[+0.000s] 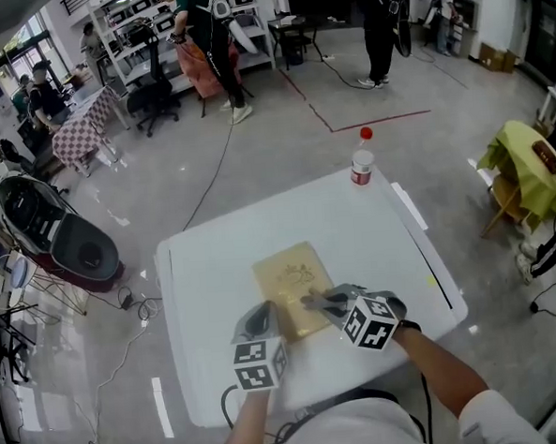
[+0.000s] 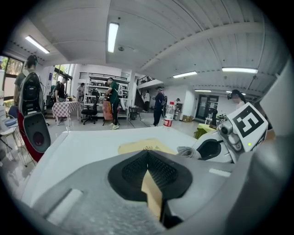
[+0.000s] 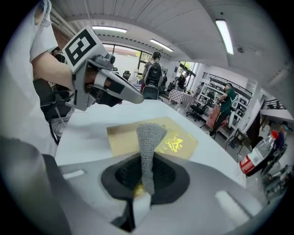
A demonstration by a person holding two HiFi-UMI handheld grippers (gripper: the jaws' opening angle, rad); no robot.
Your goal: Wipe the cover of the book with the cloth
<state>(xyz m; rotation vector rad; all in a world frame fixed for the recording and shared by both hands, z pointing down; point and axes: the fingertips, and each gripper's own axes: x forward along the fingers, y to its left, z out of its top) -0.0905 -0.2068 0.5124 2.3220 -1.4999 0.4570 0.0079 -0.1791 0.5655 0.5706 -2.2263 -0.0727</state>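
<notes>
Book (image 1: 287, 280), tan with gold emblem, pinched by left tongs (image 2: 148, 173); right tongs (image 3: 143, 180) clamp grey cloth (image 3: 148, 144).

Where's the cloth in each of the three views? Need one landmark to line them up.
Head view: cloth at lower centre, on the near right part of the book.
Left gripper view: cloth low, right of centre, beside the book.
Right gripper view: cloth dead centre, clamped between the jaws, book behind it.
Shared landmark: the red-labelled bottle at the table's far edge.
</notes>
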